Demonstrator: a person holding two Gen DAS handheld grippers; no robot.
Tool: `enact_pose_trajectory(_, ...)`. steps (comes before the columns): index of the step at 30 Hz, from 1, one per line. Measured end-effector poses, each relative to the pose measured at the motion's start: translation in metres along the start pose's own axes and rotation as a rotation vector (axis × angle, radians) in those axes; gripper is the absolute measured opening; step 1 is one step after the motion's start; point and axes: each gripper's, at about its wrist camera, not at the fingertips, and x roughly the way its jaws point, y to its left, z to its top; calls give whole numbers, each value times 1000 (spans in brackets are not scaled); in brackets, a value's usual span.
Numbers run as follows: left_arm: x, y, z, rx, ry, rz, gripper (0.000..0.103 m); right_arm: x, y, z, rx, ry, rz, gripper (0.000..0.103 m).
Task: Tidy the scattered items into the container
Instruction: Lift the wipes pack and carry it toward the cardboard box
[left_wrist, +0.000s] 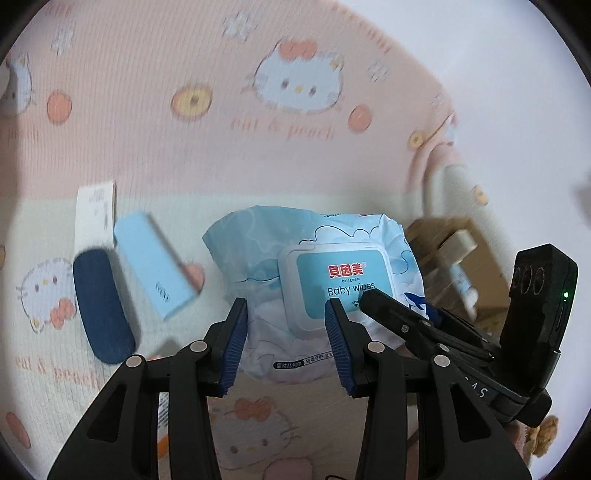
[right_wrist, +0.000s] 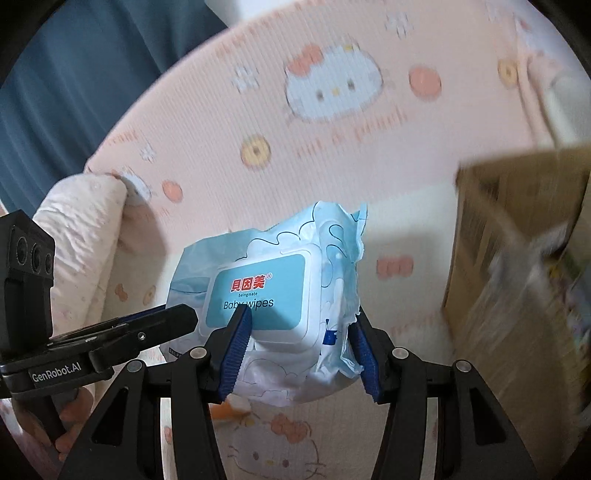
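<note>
Evidently soft, the baby wipes pack (right_wrist: 273, 295) sags between my left gripper (left_wrist: 286, 343) and right gripper (right_wrist: 295, 350), both clamping it; grip nearer its stiff lid (left_wrist: 328, 280).

"Baby wipes" on wipes pack (left_wrist: 325, 273)

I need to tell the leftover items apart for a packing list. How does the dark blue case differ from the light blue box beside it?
The dark blue case has rounded ends and a plain, matte surface; the light blue box is square-edged with small print near one end. The case is navy, the box pale blue. The case lies nearer the camera, the box behind it. Both are long, narrow and lie flat on the cat-print bedspread.
</note>
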Motion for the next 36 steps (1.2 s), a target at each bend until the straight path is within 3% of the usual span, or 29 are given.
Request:
enact_pose_trajectory(7, -29, -33, 16, 35, -102, -40, 46, -42, 9, 26, -25, -105, -5, 51)
enact_pose_trajectory(13, -36, -63, 30, 76, -139, -67, 46, -72, 6, 45, -49, -166, -38, 51)
enact_pose_trajectory(18, -23, -94, 40, 101, -115, -130, 46, -97, -15, 58, -57, -193, -91, 51)
enact_pose_trajectory(28, 36, -176, 57, 127, -27, -239, 46, -146, -103, 72, 9, -171, -185, 51)
enact_pose_trajectory(36, 61, -229, 51, 192, 20, -228, 46, -156, -164, 76, 96, -131, -159, 51)
